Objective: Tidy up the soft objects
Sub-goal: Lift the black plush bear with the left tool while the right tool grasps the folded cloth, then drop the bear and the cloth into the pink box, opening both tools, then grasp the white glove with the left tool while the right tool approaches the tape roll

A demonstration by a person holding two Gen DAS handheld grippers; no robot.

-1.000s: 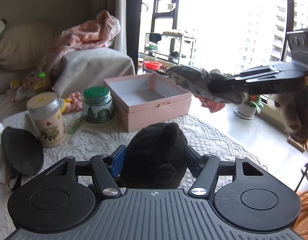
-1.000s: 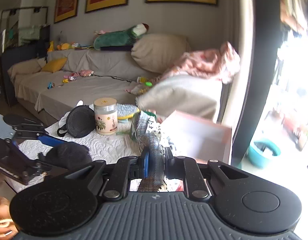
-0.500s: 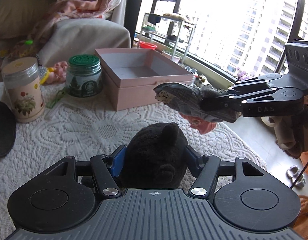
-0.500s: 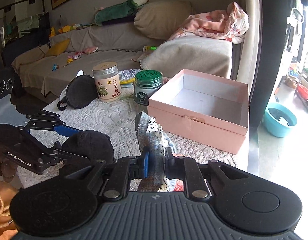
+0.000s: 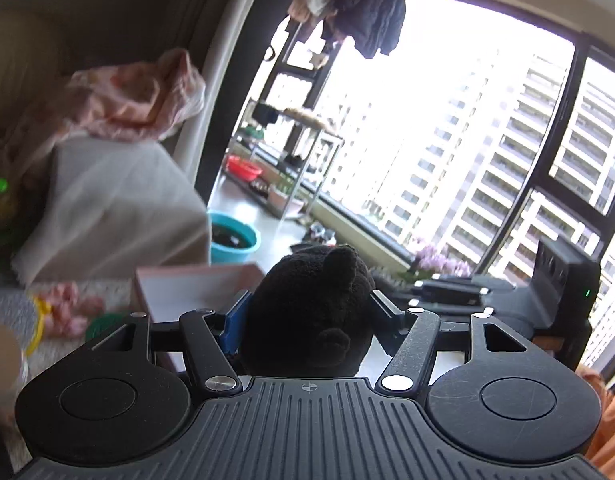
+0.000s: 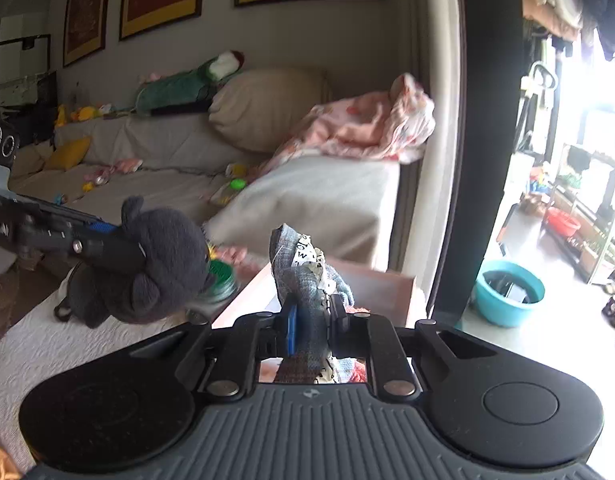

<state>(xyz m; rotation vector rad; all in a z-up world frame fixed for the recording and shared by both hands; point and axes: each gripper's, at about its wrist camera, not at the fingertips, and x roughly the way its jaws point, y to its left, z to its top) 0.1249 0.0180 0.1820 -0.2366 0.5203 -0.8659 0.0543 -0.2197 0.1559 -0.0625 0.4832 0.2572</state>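
Observation:
My left gripper (image 5: 309, 310) is shut on a black plush bear (image 5: 311, 304) and holds it in the air above the near edge of the open pink box (image 5: 195, 284). The bear (image 6: 159, 268) and the left gripper (image 6: 119, 250) also show at the left of the right wrist view. My right gripper (image 6: 312, 316) is shut on a grey plaid soft toy (image 6: 303, 280), held up over the near corner of the pink box (image 6: 371, 280). The right gripper's body (image 5: 487, 300) shows at the right of the left wrist view.
A green-lidded jar (image 6: 219, 280) stands left of the box on the white lace cloth (image 6: 47, 344). A sofa arm with a pink blanket (image 6: 363, 128) rises behind the box. A teal basin (image 6: 507, 296) sits on the floor to the right.
Both grippers have risen and tipped upward with their toys. The left gripper has come closer to the pink box, and the bear now hangs beside the grey toy.

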